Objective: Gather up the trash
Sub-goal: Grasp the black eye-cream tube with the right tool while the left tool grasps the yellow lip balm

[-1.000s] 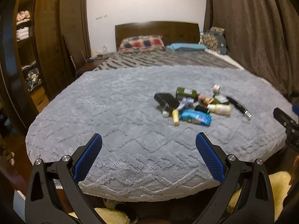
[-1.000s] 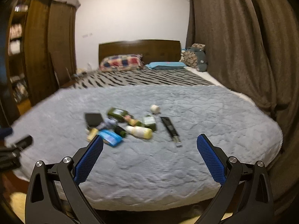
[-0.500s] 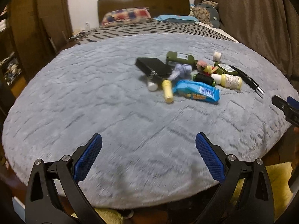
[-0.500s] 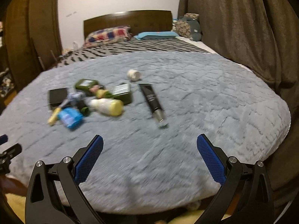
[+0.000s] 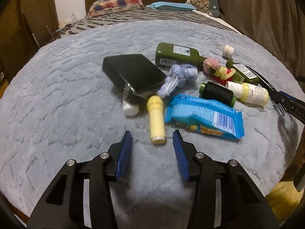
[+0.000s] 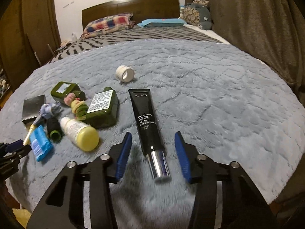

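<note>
1. Left tongs [image 5: 152,138]: blue pads apart, holding nothing, low over the grey-blue blanket [image 5: 57,99] on the bed. The base of a pale yellow tube [image 5: 156,121] lies just ahead of the gap between the pads, not touched.
2. Right tongs [image 6: 153,139]: pads apart, holding nothing. A black KANS eye-cream tube [image 6: 145,118] lies lengthwise in the gap, silver cap [image 6: 159,165] toward the camera; neither pad touches it.
3. Trash cluster, left wrist view: a black flat box [image 5: 133,72] rests partly on a white-capped item [image 5: 130,109]. A blue snack wrapper [image 5: 204,118] lies just right of the yellow tube. A crumpled pale blue cloth [image 5: 179,78] lies between the box and a large green bottle [image 5: 177,55].
4. Further right in the same view: a black-and-green spool [image 5: 217,92], a cream bottle with white cap [image 5: 247,93], hair ties [image 5: 219,70] and a smaller green bottle [image 5: 243,72], all close together.
5. A white ring-shaped cap [image 6: 124,73] sits apart from the cluster, beyond the eye-cream tube.
6. A plaid pillow [image 6: 110,22] lies at the wooden headboard [image 6: 129,5].
</note>
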`<state>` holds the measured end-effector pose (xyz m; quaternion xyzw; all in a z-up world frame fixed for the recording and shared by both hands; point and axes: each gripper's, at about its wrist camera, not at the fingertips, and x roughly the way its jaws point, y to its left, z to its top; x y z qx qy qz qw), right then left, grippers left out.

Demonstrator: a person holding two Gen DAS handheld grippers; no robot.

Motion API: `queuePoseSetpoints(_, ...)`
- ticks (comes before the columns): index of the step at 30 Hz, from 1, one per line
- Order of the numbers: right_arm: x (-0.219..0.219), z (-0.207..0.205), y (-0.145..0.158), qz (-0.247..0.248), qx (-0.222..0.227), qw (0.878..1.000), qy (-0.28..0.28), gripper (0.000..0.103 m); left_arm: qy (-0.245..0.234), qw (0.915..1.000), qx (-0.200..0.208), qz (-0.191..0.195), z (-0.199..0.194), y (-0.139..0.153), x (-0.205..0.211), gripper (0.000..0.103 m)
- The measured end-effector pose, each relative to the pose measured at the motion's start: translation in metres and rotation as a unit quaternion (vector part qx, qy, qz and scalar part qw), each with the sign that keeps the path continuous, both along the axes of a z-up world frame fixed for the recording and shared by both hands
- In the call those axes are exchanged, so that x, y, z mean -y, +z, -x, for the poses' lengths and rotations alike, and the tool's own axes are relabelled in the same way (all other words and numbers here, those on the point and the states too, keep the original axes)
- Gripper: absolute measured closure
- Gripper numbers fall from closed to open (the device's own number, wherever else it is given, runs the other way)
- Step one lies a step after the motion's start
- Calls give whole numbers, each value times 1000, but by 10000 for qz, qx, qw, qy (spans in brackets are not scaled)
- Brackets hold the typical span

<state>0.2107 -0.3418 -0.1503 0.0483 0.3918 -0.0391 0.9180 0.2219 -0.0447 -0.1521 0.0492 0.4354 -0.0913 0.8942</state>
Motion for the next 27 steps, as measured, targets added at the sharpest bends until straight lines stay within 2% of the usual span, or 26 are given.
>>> queuePoseSetpoints(8,-6,-35,-10,87,-198,9997,87,64,-81,9998,-141,114,-31,-4,4,73)
queuePoseSetpoints(10,-10,-39,-11,192,-222,9995,97,64,-130,9997,-163,104,-34,-5,5,77)
queuePoseSetpoints(12,-11,-37,-10,284,-237,9993,105,71,-165,9997,-170,102,-32,-5,5,87)
queuePoseSetpoints(17,-7,-20,-9,178,-241,9994,151,75,-172,9996,-160,168,-16,-5,-2,87)
queuePoseSetpoints(22,-19,8,-6,301,-260,9989,260,75,-225,9995,-90,222,14,-3,-7,87)
queuePoseSetpoints(27,-27,47,4,-29,-107,9993,352,75,-203,9989,25,428,52,8,-15,87)
